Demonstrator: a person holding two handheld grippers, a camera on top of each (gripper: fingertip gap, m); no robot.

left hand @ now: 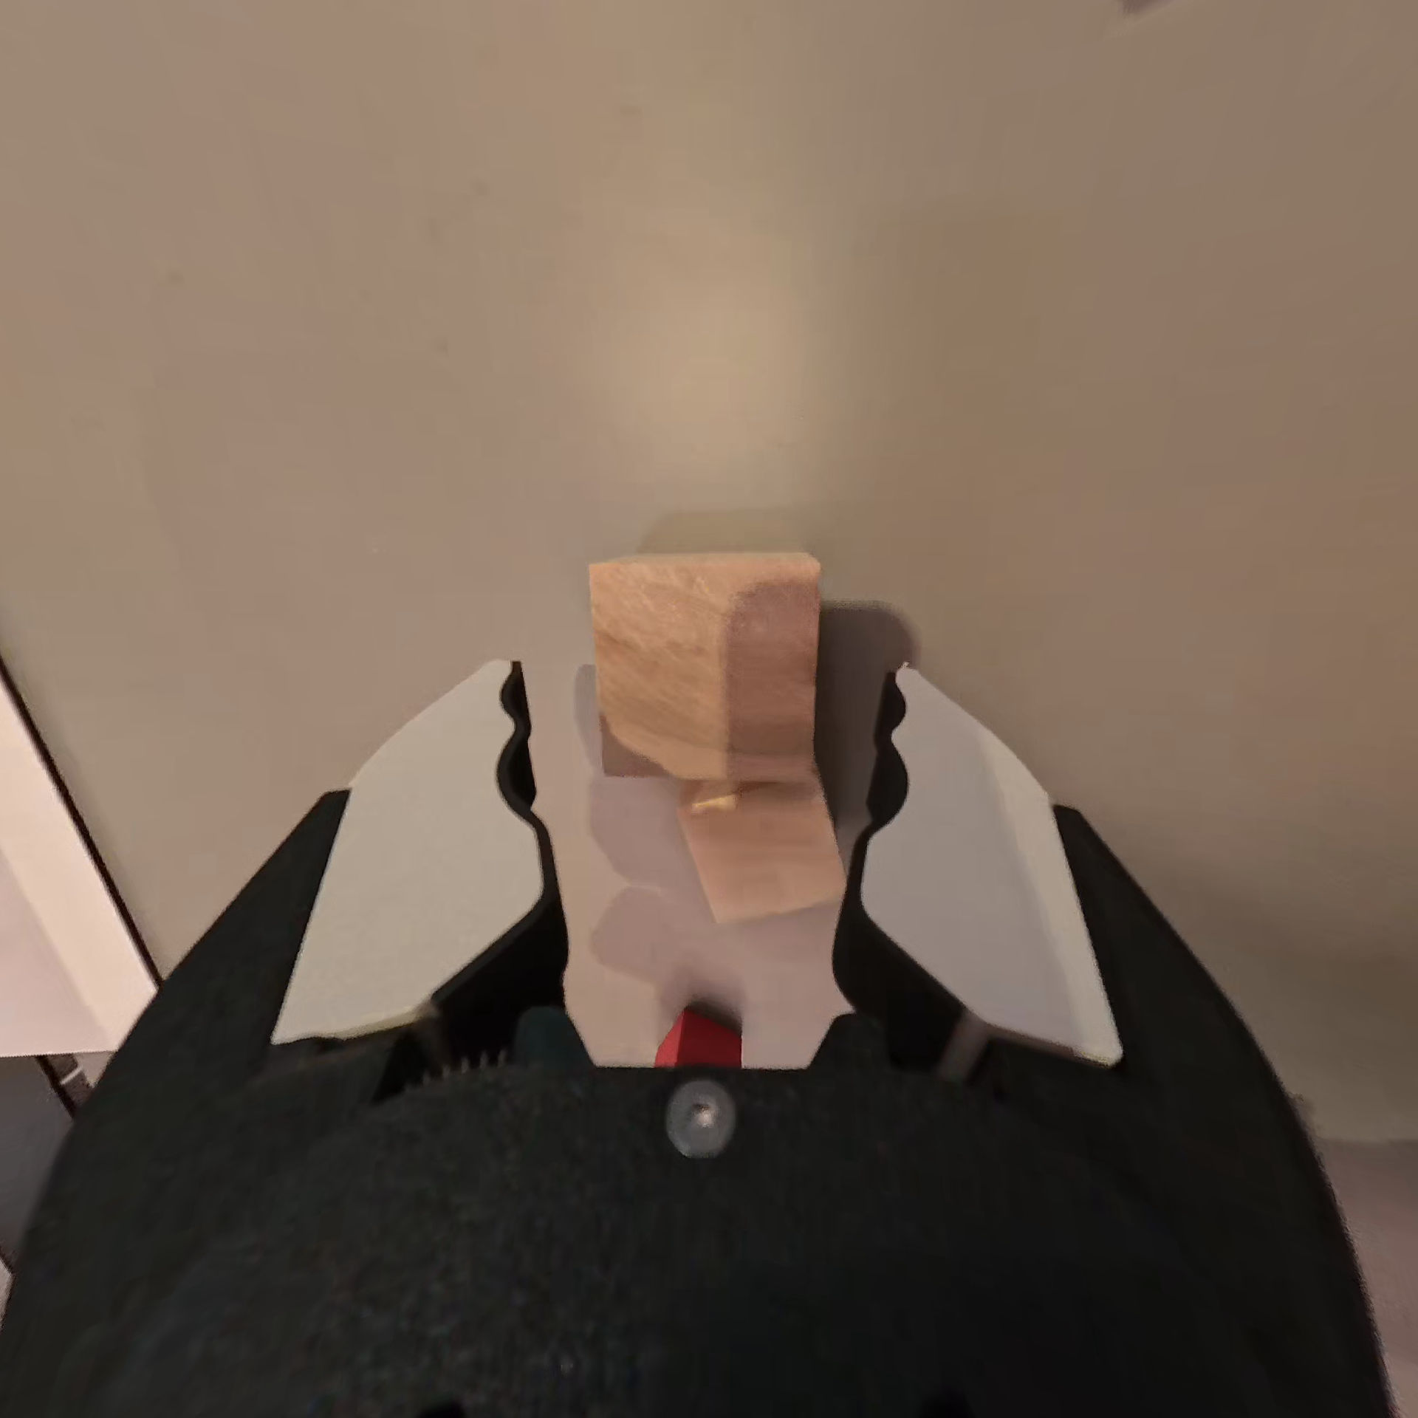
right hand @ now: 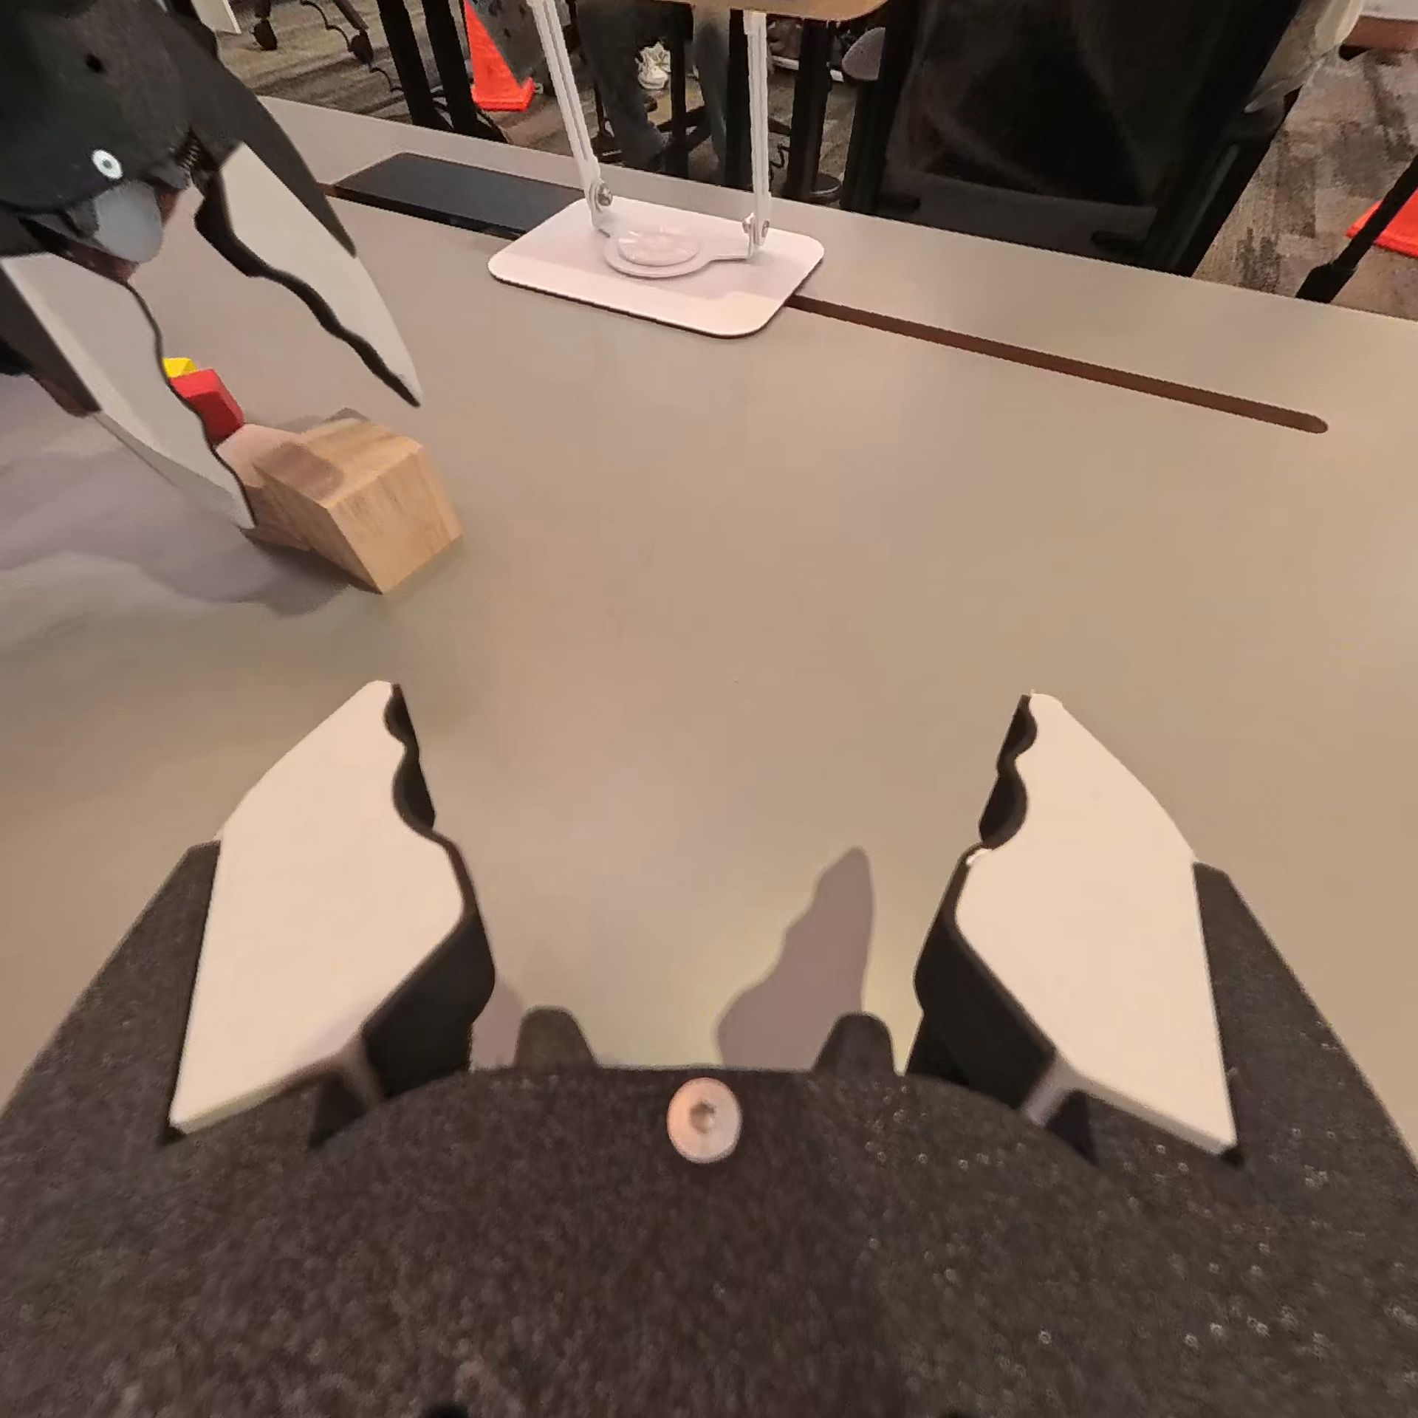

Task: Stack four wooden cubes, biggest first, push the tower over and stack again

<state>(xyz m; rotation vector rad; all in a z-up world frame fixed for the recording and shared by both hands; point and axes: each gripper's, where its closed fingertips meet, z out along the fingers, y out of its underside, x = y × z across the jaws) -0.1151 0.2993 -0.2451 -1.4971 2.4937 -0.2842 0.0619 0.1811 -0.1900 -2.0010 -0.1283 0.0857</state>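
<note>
Four cubes lie toppled in a row on the grey table. The big wooden cube is tilted against a smaller wooden cube. Behind them lie a red cube and a yellow cube. My left gripper is open and hangs just above the row, its fingers on either side of the wooden cubes without touching them. My right gripper is open and empty over bare table, well to the right of the cubes.
A white stand base and a flat black slab sit at the table's far edge, next to a dark slot. Orange cones, chair legs and people's legs are beyond it. A white object lies at the left.
</note>
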